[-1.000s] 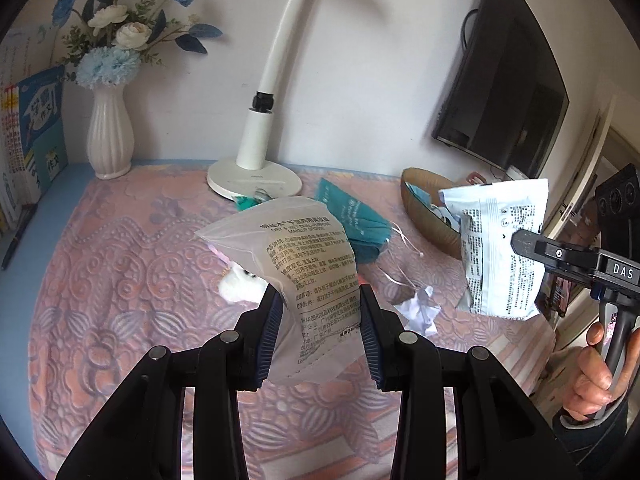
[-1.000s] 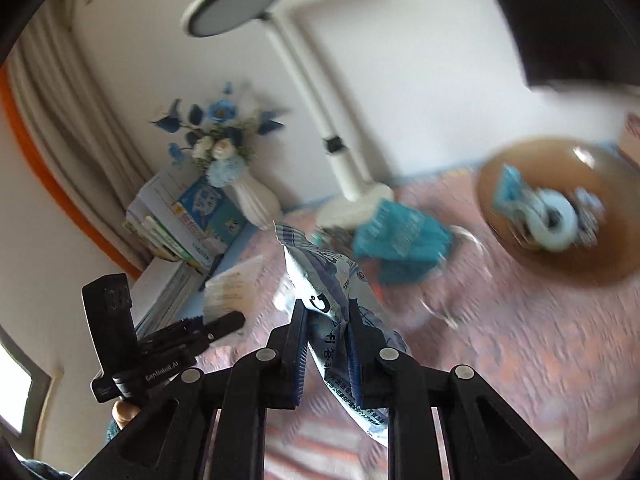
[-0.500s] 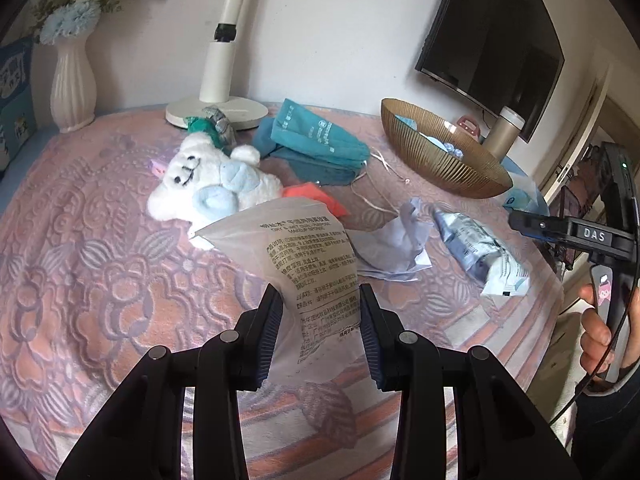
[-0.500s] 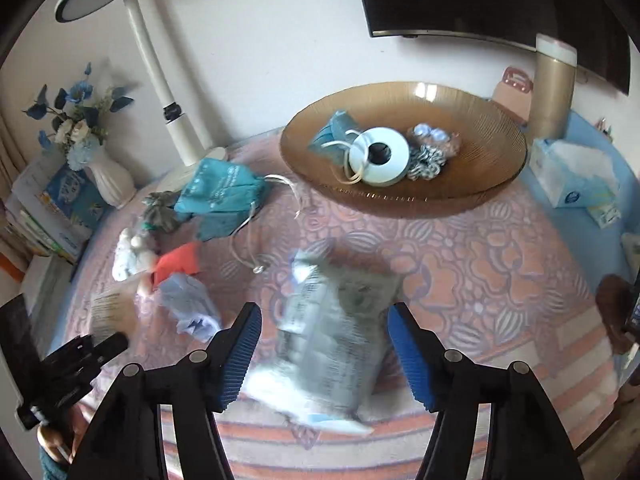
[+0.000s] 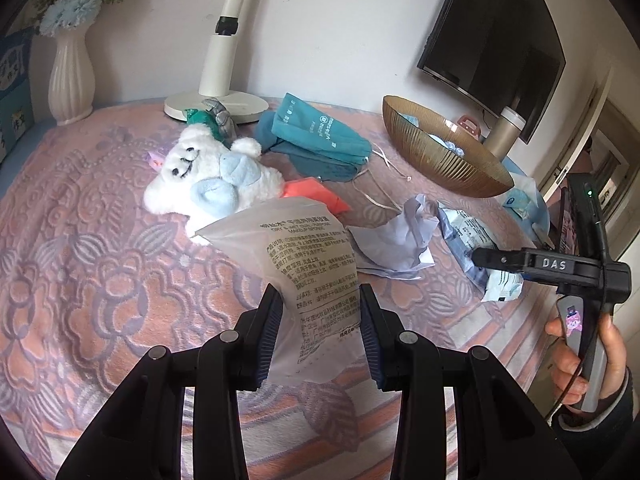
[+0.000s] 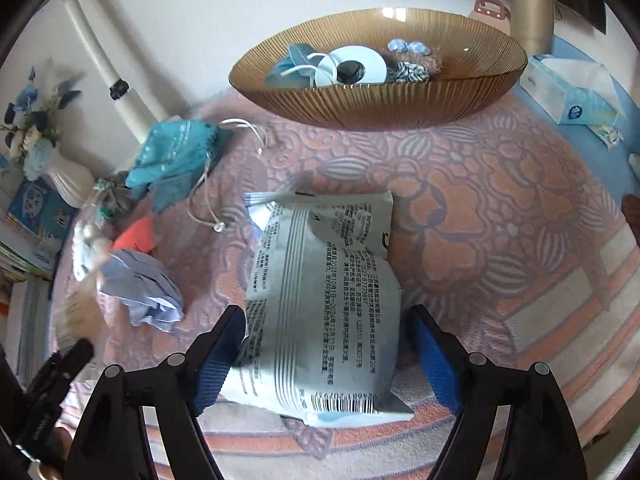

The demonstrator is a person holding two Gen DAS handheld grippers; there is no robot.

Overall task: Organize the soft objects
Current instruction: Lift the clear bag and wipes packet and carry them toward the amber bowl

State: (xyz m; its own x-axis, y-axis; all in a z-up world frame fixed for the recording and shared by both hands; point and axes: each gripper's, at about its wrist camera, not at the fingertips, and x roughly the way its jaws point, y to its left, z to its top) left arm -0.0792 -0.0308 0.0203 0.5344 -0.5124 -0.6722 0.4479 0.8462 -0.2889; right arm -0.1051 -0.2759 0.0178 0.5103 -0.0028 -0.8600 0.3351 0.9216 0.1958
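Observation:
My left gripper (image 5: 320, 330) is shut on a translucent white pouch (image 5: 304, 276) with printed text and holds it above the pink blanket. My right gripper (image 6: 324, 354) is open, its fingers on either side of a white and blue printed packet (image 6: 324, 300) that lies on the blanket; the packet also shows in the left wrist view (image 5: 476, 248). A white plush bear (image 5: 212, 176), a teal cloth bag (image 5: 316, 136), an orange cloth (image 5: 316, 196) and crumpled pale blue paper (image 5: 396, 240) lie on the blanket.
A brown ribbed bowl (image 6: 380, 104) with small items stands at the back. A white lamp base (image 5: 216, 104), a white vase (image 5: 70, 76) of flowers, a tissue box (image 6: 572, 92) and a beige cup (image 6: 532, 4) stand around the edges. A TV (image 5: 492, 40) hangs on the wall.
My right gripper has opened and let the printed packet down onto the blanket. My left gripper still holds the pouch and has come lower over the blanket.

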